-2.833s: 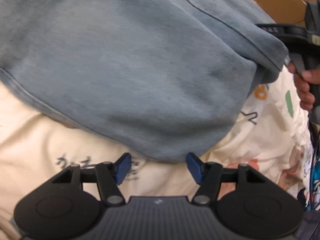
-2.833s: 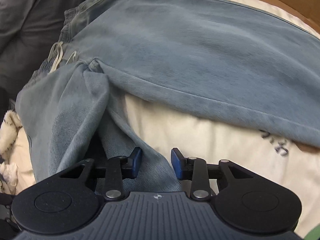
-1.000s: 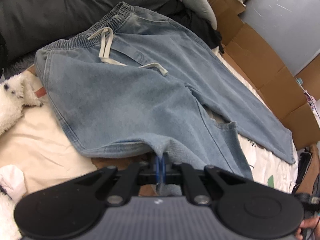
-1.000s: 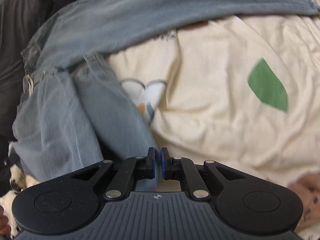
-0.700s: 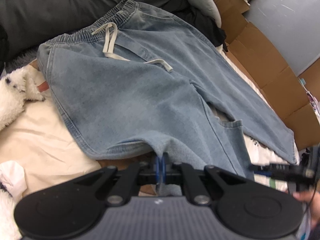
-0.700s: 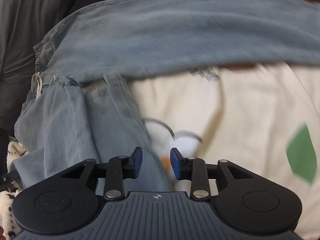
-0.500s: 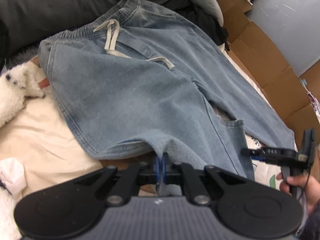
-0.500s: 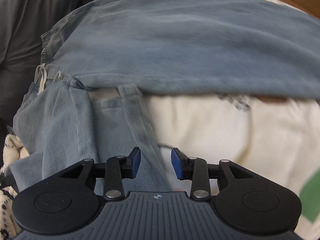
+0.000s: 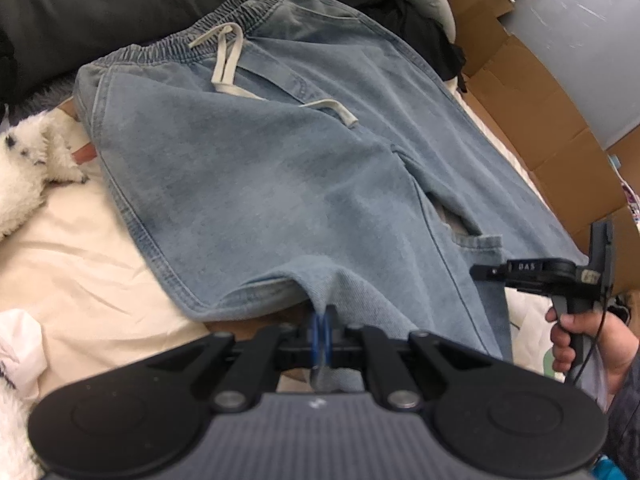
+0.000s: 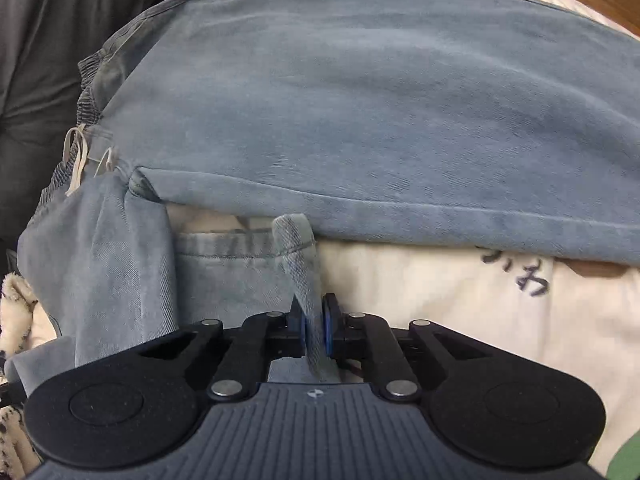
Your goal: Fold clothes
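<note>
Pinching a bunched fold at the near edge of the jeans [image 9: 280,168], my left tool [image 9: 320,334] has its blue pads pressed together on the denim. The jeans lie spread on a cream bedsheet [image 9: 76,256], waistband and white drawstring [image 9: 228,60] at the far end. My right tool [image 10: 314,330] is clamped on a narrow strip of denim by the folded-back leg hem; the fabric there is blurred, so I think it is the hem edge. Cardboard [image 9: 532,92] lines the bed's far side.
</note>
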